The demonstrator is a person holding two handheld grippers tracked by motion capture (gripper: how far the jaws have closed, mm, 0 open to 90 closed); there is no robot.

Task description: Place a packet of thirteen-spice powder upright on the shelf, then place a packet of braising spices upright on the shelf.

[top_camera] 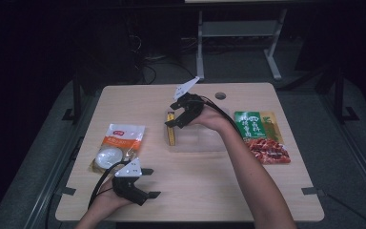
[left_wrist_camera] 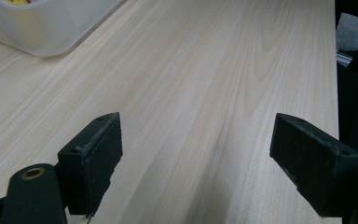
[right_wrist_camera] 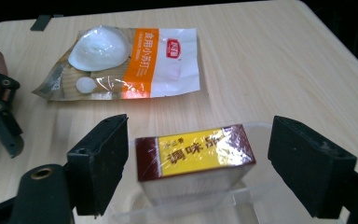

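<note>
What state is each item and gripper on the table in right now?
Yellow-and-brown seasoning box: on edge in the clear plastic tray, between open jaws, ungripped.
Orange-and-white powder pouch: flat, sealed, untouched.
Green-and-red sausage packet: flat, untouched.
Right gripper: open, straddling the box.
Left gripper: open, holding nothing, over bare wood.

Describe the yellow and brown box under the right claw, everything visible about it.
The box is a small rectangular carton, glossy as if film-wrapped, with a yellow face bearing brown characters and dark brown ends. It stands on a long edge inside the clear plastic tray, at the tray's left end in the high view. The right claw is open with one jaw on each side of the box, not touching it.
</note>
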